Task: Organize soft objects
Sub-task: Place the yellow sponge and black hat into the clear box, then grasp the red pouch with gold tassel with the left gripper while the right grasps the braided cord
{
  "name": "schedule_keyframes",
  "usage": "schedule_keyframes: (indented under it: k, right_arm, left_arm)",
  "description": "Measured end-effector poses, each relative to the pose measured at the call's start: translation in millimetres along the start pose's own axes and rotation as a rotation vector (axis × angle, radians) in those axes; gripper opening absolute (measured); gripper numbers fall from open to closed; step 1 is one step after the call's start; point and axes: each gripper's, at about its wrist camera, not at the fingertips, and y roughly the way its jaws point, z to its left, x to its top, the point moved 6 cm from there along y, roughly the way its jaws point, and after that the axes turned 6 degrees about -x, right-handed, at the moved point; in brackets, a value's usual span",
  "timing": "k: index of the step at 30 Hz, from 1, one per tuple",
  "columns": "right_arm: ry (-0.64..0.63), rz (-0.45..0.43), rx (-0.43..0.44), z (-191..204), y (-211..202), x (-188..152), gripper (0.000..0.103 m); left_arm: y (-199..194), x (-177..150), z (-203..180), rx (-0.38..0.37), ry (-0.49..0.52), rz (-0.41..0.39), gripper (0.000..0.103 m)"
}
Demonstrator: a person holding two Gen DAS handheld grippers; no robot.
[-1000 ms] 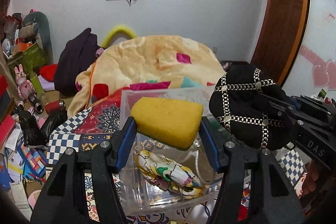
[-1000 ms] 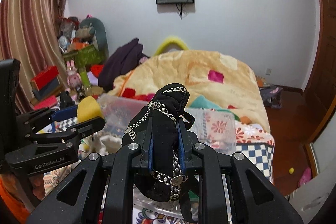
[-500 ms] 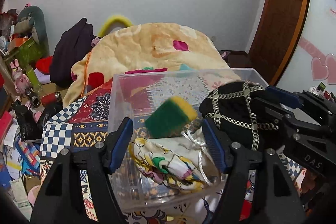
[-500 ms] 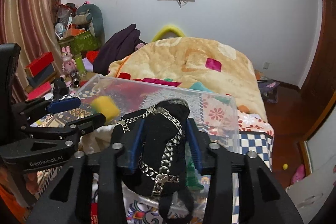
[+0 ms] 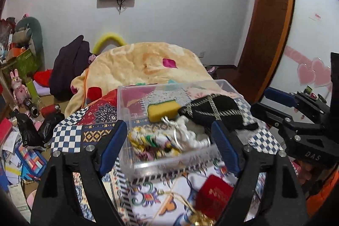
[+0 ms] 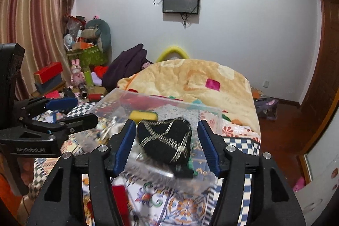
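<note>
A clear plastic bin (image 5: 125,103) stands on the patterned bedcover. In it lie a yellow-green sponge (image 5: 162,110), a black chain-trimmed hat (image 5: 214,112) and a colourful patterned cloth (image 5: 152,140). My left gripper (image 5: 169,147) is open and empty just before the bin's near wall. My right gripper (image 6: 166,145) is open and empty, with the hat (image 6: 165,141) lying in the bin (image 6: 211,118) between its fingers; the sponge (image 6: 144,114) sits behind it. Each gripper shows in the other's view, the right one (image 5: 275,105) and the left one (image 6: 67,111).
A red box (image 5: 214,197) lies on the cover in front of the bin. A peach blanket (image 5: 148,63) is heaped behind it. Toys, boxes and black bags clutter the floor at left (image 5: 25,99). A wooden door (image 5: 269,35) is at right.
Both grippers opened: the left let go of the sponge and the right let go of the hat, and both fell into the bin. Both grippers drew back from the bin.
</note>
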Motion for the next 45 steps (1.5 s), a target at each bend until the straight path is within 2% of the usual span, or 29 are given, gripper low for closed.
schedule_keyframes:
  k: [4, 17, 20, 21, 23, 24, 26, 32, 36, 39, 43, 45]
  right_arm:
    - [-0.025, 0.031, 0.010, 6, -3, -22, 0.058]
    - [-0.029, 0.266, 0.045, 13, 13, -107, 0.058]
    - [-0.050, 0.298, 0.044, 18, 20, -116, 0.058]
    - [-0.059, 0.303, 0.043, 19, 21, -118, 0.058]
    - [-0.068, 0.291, 0.038, 20, 20, -119, 0.058]
    - [-0.071, 0.290, 0.037, 19, 20, -119, 0.058]
    - [-0.073, 0.288, 0.032, 16, 19, -120, 0.058]
    - [-0.046, 0.291, -0.035, -4, 15, -124, 0.057]
    - [-0.012, 0.299, -0.064, -18, 10, -126, 0.058]
    - [0.020, 0.290, -0.038, -19, 3, -124, 0.058]
    - [0.039, 0.262, 0.043, -4, -7, -114, 0.058]
    - [0.024, 0.268, 0.074, 8, -4, -112, 0.062]
  left_arm:
    - [-8, -23, -7, -0.037, -0.014, 0.036, 0.085]
    - [18, -107, -36, -0.114, -0.066, 0.222, 0.084]
    - [26, -118, -37, -0.127, -0.076, 0.253, 0.072]
    - [29, -121, -38, -0.131, -0.072, 0.267, 0.065]
    - [30, -124, -39, -0.129, -0.060, 0.265, 0.058]
    - [28, -126, -41, -0.129, -0.056, 0.260, 0.050]
    - [28, -128, -40, -0.129, -0.053, 0.264, 0.039]
    - [14, -134, -18, -0.053, -0.061, 0.245, 0.036]
    - [4, -136, -2, -0.028, -0.076, 0.245, 0.036]
    - [1, -136, 2, -0.035, -0.094, 0.245, 0.036]
    - [0, -135, 2, -0.033, -0.095, 0.237, 0.036]
    - [3, -134, -3, -0.039, -0.096, 0.230, 0.032]
